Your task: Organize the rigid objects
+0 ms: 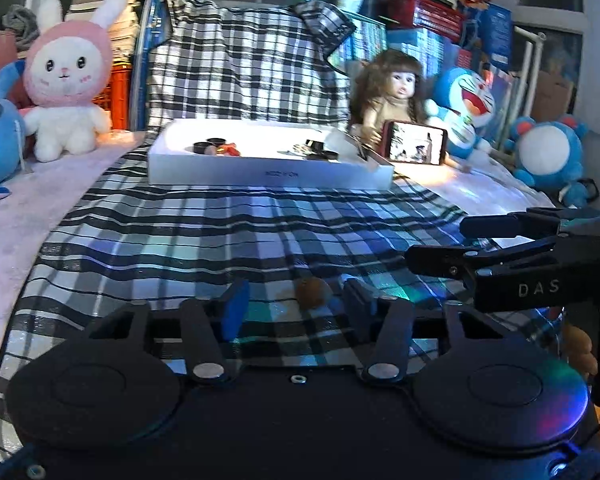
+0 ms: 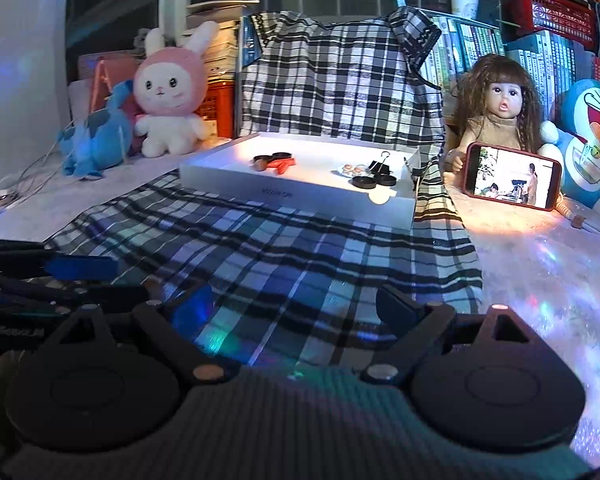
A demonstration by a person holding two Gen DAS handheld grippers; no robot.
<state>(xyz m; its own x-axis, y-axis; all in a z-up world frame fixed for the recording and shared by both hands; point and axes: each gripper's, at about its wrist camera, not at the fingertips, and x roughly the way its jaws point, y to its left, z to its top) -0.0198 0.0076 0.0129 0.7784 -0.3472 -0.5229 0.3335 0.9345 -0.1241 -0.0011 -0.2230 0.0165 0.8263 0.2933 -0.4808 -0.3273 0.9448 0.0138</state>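
Scene: checked cloth (image 2: pixel 300 264) spread over a table, with a second checked drape hung upright behind it.
Blue plush (image 2: pixel 94 140): far left at 10 o'clock in the right wrist view, lying beside loose cables.
Rabbit plush (image 2: pixel 170 92): pink hood, white body, seated upright just right of the blue plush, at 11 o'clock.
Left gripper (image 1: pixel 296 300): jaws partly closed, with gaps on both sides of the nut between them; no pad contact visible.
Nut (image 1: pixel 311 292): small brown round object resting on the cloth between the left gripper's fingers, nearer the right finger (image 1: pixel 355 300). Exact type cannot be confirmed.
Tray (image 2: pixel 284 196): shallow white box at 12 o'clock on the cloth, well apart from both grippers.
Tray contents, left group: two black caps (image 2: pixel 274 157) touching a red piece (image 2: pixel 282 164) and a small brown item.
Tray contents, right group: binder clip (image 2: pixel 379 162) standing behind two more black caps (image 2: pixel 373 181), with small shiny items just beside them; these are too small to identify.
Right gripper (image 2: pixel 296 308): jaws wide, nothing between the fingers, only cloth beneath. In the left wrist view it enters from 3 o'clock.
Doll (image 2: pixel 499 108): long curly brown hair, seated upright at 1 o'clock, right of the tray.
Phone (image 2: pixel 511 176): red case, lit screen, propped on its long edge against the doll.
Blue cat plush (image 2: pixel 591 132): far right at 2 o'clock, just beside the doll.
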